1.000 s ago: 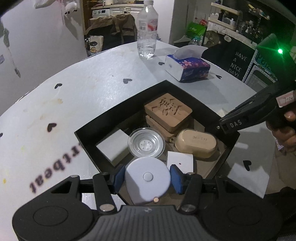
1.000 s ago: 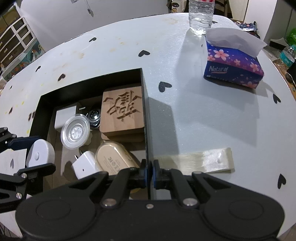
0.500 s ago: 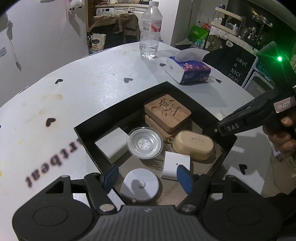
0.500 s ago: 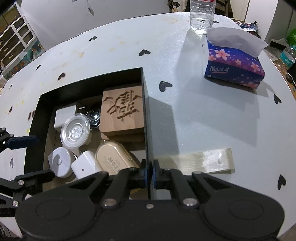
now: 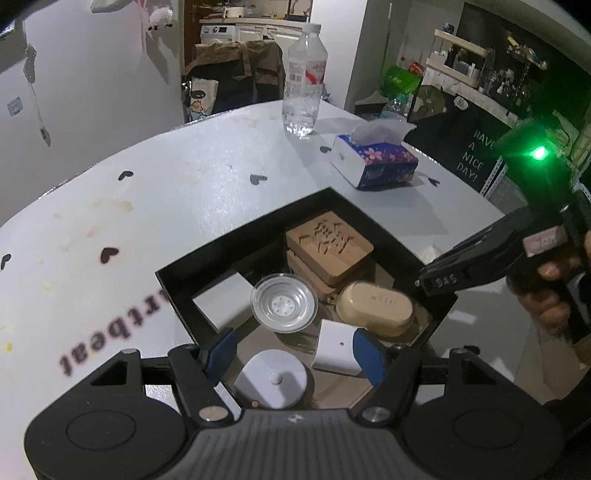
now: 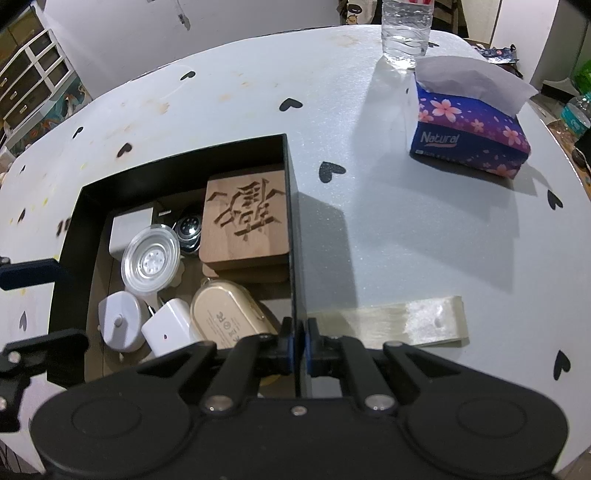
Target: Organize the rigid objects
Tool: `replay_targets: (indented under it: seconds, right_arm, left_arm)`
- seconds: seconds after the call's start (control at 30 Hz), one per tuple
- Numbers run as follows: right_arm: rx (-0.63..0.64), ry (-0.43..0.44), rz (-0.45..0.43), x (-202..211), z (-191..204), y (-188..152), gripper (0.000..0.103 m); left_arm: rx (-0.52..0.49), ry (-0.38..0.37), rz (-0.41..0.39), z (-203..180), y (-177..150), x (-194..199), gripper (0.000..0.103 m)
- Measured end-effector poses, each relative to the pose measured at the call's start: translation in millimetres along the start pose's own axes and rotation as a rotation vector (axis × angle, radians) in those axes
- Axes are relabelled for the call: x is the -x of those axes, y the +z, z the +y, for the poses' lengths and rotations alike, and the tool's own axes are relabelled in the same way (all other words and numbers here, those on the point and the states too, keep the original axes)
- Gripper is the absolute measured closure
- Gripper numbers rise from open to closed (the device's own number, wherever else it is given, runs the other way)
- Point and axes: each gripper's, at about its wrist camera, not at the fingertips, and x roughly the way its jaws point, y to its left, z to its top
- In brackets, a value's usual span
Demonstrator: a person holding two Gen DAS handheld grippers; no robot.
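Right wrist: black box [image 6: 70,236] holds two wooden coasters [image 6: 245,221].

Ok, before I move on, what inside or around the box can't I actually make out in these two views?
- Lower wooden tile: left and right wrist views, mostly covered by the carved wooden tile on top.
- Small dark metal piece: right wrist view, partly under the clear round lid; hidden in the left view.
- Near corner of the black box: right view, behind the right gripper.
- Water bottle: top cut off by the frame edge.

Black box [image 6: 291,229], heart-dotted white table [image 6: 406,229]
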Motion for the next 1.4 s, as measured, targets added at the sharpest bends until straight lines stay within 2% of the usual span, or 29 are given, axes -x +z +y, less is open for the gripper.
replay_targets:
  seconds: [0.23,0.33,0.7,0.87,1.07,1.13,1.2,1.27,1.4]
  right_arm:
    - [0.007,0.004,0.000,0.6,0.0,0.0,0.097]
    - [0.005,0.000,-0.023,5.8,0.2,0.0,0.093]
    - [0.051,0.031,-0.277,92.9,8.6,6.9,0.091]
    - [0.067,0.043,-0.378,123.8,14.4,-4.0,0.089]
    - [0.057,0.024,-0.452,138.8,16.4,-28.6,0.077]
    - [0.056,0.020,-0.464,141.8,17.0,-36.3,0.071]
    - [0.054,0.017,-0.460,144.2,18.1,-43.5,0.062]
    - [0.052,0.008,-0.454,145.9,19.9,-50.5,0.058]
    - [0.050,0.000,-0.435,147.0,22.2,-61.9,0.045]
  left_arm:
    - [0.026,0.011,-0.063,-6.1,10.0,23.4,0.033]
    - [0.054,0.030,-0.097,-5.0,13.9,34.6,0.033]
    - [0.215,0.131,-0.215,-1.7,19.9,82.4,0.033]
    - [0.277,0.207,-0.241,-7.6,10.6,97.7,0.025]
    - [0.347,0.253,-0.243,-14.8,-11.2,106.0,0.020]
    - [0.365,0.257,-0.232,-17.1,-17.8,106.2,0.019]
    - [0.383,0.261,-0.218,-19.6,-25.0,106.7,0.019]
    - [0.400,0.272,-0.208,-21.6,-31.6,108.1,0.018]
    - [0.417,0.301,-0.197,-23.1,-41.7,111.1,0.009]
